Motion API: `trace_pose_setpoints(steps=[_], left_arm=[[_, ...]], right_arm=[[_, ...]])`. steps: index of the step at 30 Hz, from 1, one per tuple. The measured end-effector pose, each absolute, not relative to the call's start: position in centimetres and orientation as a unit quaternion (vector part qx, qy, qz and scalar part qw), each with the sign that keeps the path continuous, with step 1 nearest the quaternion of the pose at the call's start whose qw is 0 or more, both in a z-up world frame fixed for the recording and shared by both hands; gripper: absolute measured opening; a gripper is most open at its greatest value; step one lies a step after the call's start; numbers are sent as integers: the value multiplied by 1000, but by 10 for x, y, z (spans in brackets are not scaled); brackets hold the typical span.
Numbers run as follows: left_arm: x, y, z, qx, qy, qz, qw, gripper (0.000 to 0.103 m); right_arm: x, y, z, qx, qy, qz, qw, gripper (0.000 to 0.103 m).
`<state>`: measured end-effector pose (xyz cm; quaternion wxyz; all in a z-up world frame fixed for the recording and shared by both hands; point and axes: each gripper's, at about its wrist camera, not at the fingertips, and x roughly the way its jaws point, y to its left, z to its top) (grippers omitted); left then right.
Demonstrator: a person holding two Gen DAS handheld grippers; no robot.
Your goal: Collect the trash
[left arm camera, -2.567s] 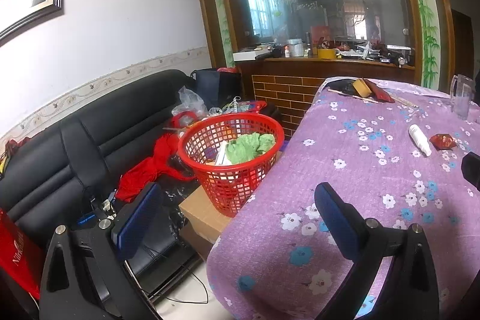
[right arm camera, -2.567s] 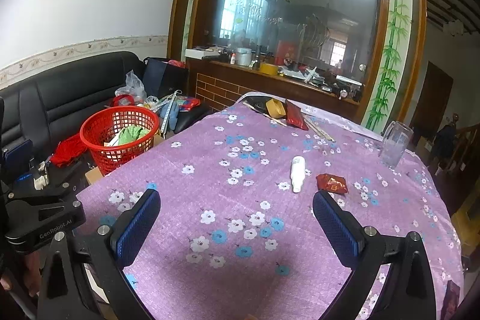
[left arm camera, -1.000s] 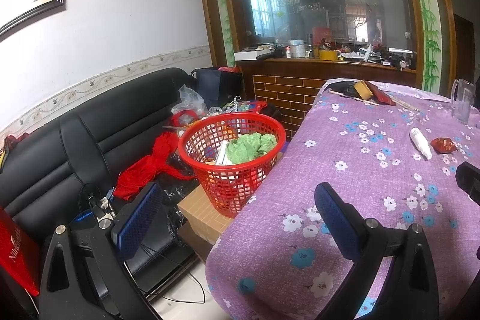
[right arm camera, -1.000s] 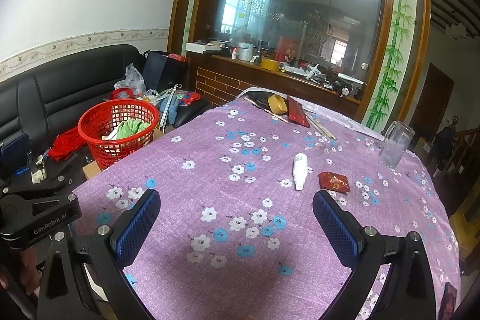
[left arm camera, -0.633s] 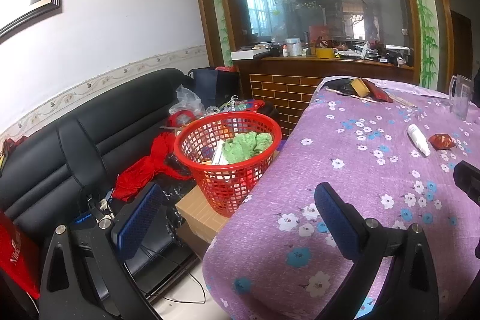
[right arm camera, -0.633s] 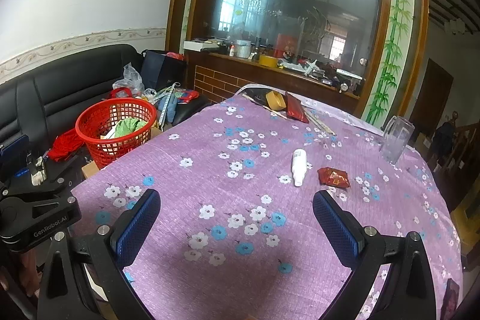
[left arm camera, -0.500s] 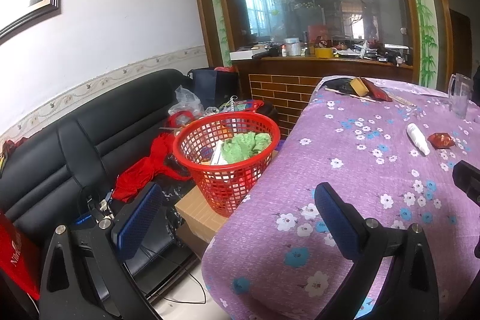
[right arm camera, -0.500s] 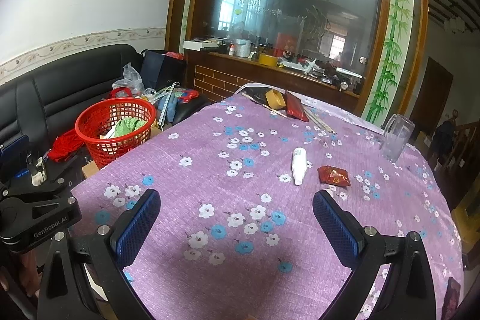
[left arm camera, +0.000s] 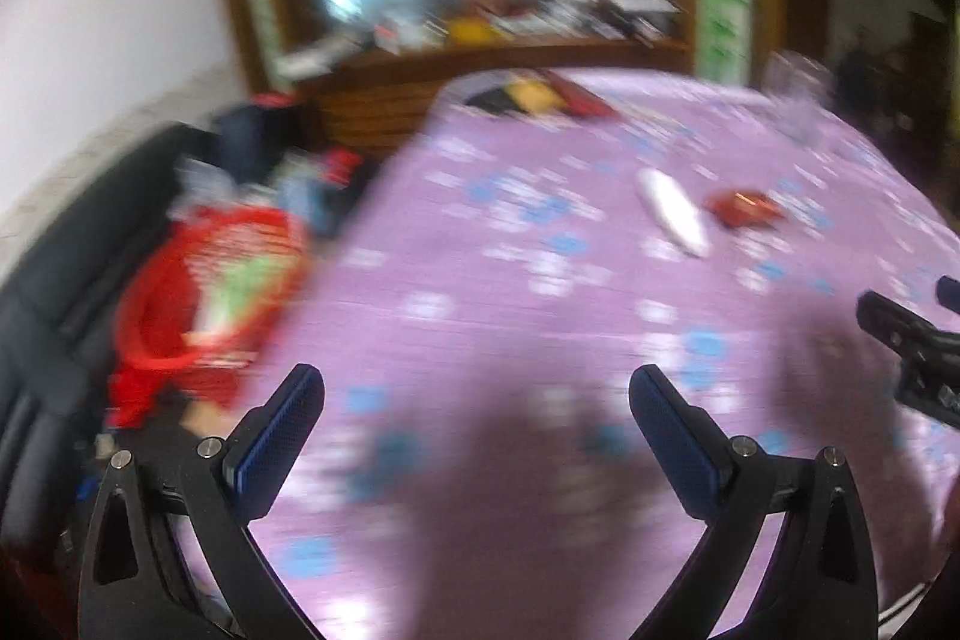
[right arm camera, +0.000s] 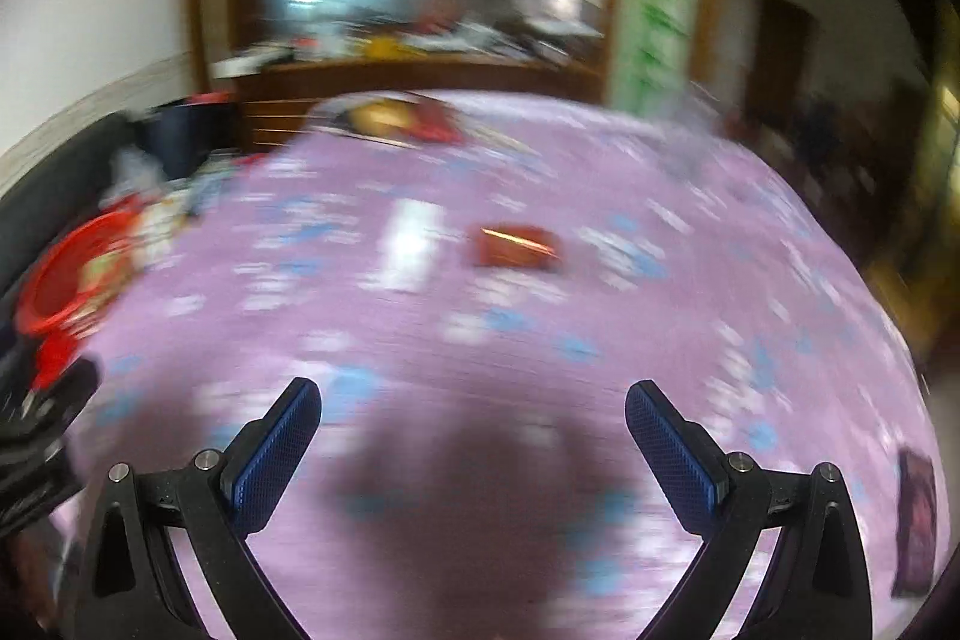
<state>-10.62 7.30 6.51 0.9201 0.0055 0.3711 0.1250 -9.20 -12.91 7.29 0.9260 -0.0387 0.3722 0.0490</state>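
Both claws hang over the near part of the surface, which wears a purple cloth with small flowers, and both pictures are badly smeared. Left claw has its blue-padded fingers spread wide with nothing between them; right claw is spread just as wide and is also empty. Out toward the middle of the cloth lie two bits of trash side by side, close but apart: a white tube on the left and a red wrapper just to its right. From the left claw's view the same tube and wrapper sit further to the right. Off the left edge of the surface stands a red basket with something green in it, next to a black sofa. At the far end of the cloth lies a blurred heap of yellow and red things.
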Motion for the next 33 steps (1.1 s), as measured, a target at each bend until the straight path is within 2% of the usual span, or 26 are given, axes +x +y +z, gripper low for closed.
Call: trace_pose_setpoints(steps=[5,13,19,33], left_arm=[[-43,22,30,-10,444,48,895,101],[-2,-6,1,-3,498,17,867,101],[1,-4,1,-8,495,8,869,103],[0,-2,2,-11,480,12,877,103]], right_arm=[[-54,-194,40,-5,419,-23,908,103],[-28,-204,25,-1,449,4,894,103],[-20,-187,9,-17,483,18,875,103],[-21,-188,7,-13,482,16,876,103]])
